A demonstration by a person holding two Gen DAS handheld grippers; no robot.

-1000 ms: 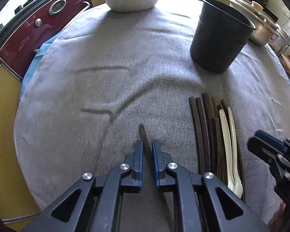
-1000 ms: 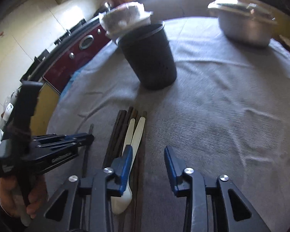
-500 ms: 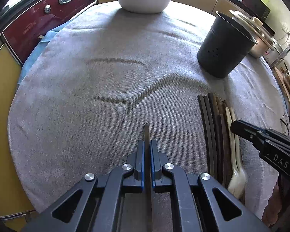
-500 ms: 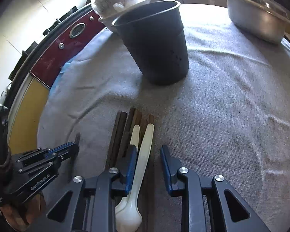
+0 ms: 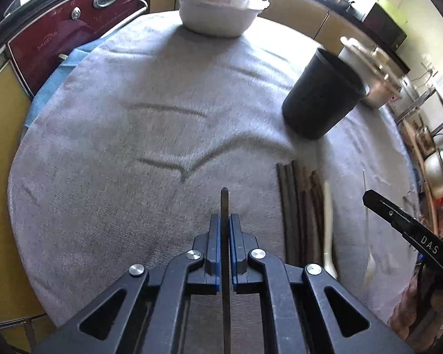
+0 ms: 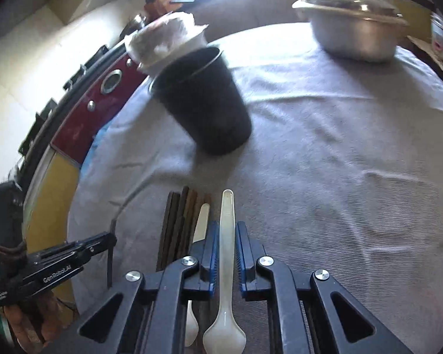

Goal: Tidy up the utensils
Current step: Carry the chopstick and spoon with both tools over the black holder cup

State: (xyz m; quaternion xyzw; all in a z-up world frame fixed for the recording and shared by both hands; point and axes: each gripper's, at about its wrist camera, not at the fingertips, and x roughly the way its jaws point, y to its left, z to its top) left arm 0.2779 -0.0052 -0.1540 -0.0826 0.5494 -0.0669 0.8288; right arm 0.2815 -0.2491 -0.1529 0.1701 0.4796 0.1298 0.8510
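Note:
My left gripper [image 5: 224,218] is shut on a dark brown utensil [image 5: 224,203], held above the grey cloth; it also shows in the right wrist view [image 6: 111,233]. My right gripper [image 6: 225,227] is shut on a white plastic spoon [image 6: 226,221], lifted, handle pointing forward; the spoon shows edge-on in the left wrist view [image 5: 368,236]. A row of dark brown utensils [image 5: 298,206] and another white spoon [image 5: 327,221] lie on the cloth between the grippers. The black utensil cup [image 5: 322,97] stands upright beyond them, also seen in the right wrist view [image 6: 203,103].
A round table under a grey cloth [image 5: 133,147]. A white bowl [image 5: 218,14] stands at the far edge, a lidded metal pot [image 6: 354,29] at the far right. A red oven [image 5: 68,29] is behind the table at left.
My right gripper closed on the white spoon and lifted it off the cloth. My left gripper rose further with the dark utensil.

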